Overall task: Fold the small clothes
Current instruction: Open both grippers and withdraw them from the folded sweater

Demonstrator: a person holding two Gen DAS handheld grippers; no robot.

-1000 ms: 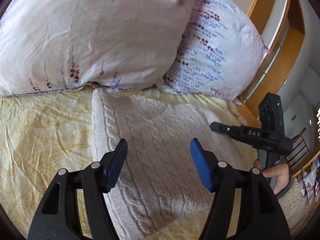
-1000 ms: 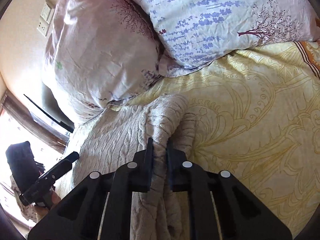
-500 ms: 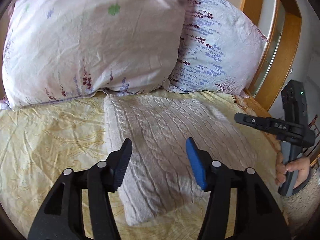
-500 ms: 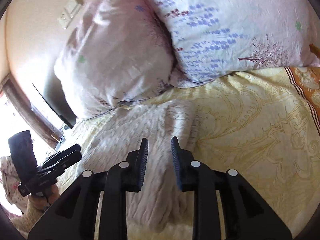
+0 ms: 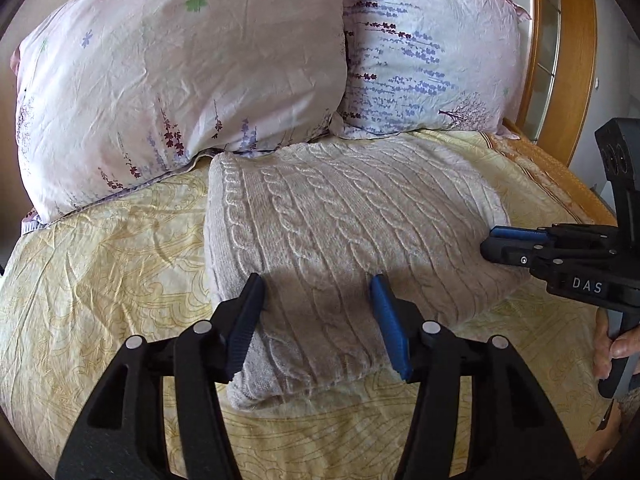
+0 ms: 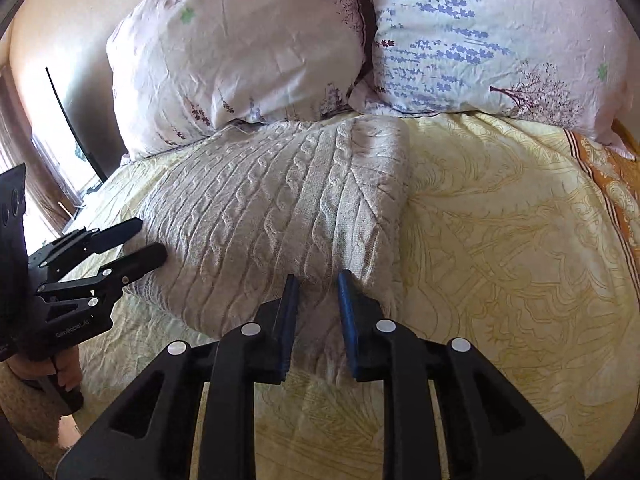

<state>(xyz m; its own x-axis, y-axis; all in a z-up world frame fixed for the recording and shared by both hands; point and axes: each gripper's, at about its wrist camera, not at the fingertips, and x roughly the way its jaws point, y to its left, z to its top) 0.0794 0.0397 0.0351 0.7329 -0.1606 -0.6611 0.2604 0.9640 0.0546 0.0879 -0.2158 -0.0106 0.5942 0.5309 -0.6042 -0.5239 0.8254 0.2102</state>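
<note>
A cream cable-knit sweater (image 5: 340, 236) lies folded into a thick rectangle on the yellow bedspread (image 5: 104, 280), its far edge against the pillows. It also shows in the right wrist view (image 6: 272, 216). My left gripper (image 5: 318, 300) is open and empty, hovering over the sweater's near left corner. My right gripper (image 6: 318, 294) is open with a narrow gap, empty, just above the sweater's near right edge. Each gripper shows in the other's view, the right (image 5: 520, 246) beside the sweater's right side, the left (image 6: 132, 244) by its left side.
Two floral pillows (image 5: 180, 68) (image 5: 432, 52) lean at the head of the bed. A wooden headboard frame (image 5: 568, 60) rises at the right. The bedspread (image 6: 500, 260) stretches bare to the right of the sweater. A window with curtains (image 6: 24, 152) is at the left.
My right gripper let go of the sweater's fold and opened. Both grippers pulled back toward the near edge, and the sweater now lies flat and folded.
</note>
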